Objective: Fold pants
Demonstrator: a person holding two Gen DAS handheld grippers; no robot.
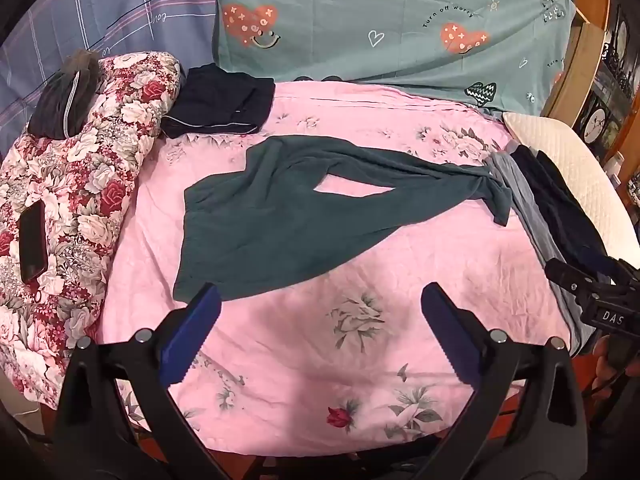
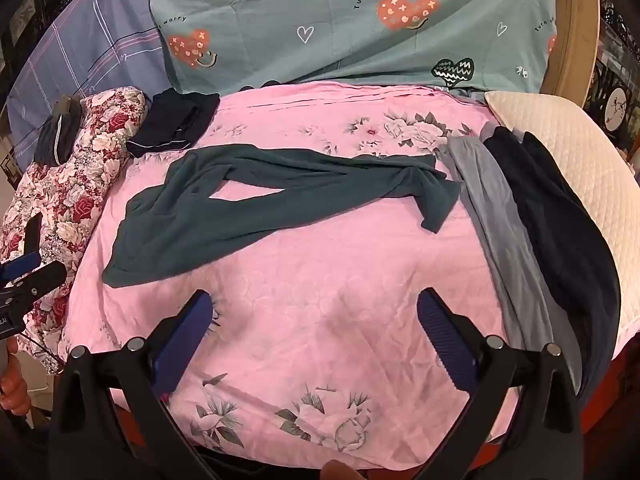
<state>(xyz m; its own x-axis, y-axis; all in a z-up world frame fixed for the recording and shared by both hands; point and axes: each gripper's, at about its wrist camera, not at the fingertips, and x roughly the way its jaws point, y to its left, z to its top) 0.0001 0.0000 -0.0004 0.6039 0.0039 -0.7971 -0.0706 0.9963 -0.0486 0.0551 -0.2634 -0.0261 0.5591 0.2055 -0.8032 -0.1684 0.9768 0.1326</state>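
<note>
Dark teal pants (image 1: 280, 216) lie spread on the pink floral sheet (image 1: 320, 340), waistband to the left, legs crossed and running right with a gap between them. They also show in the right wrist view (image 2: 248, 204). My left gripper (image 1: 320, 308) is open and empty, above the sheet just in front of the waistband corner. My right gripper (image 2: 316, 316) is open and empty, above the sheet in front of the pants. The right gripper also shows at the right edge of the left wrist view (image 1: 592, 292).
Grey pants (image 2: 500, 240) and dark navy pants (image 2: 560, 232) lie along the right side by a white quilted pillow (image 2: 560, 152). A folded navy garment (image 1: 220, 104) sits at the back left. A floral quilt (image 1: 80, 184) carries a phone (image 1: 32, 240) and a grey garment (image 1: 64, 96).
</note>
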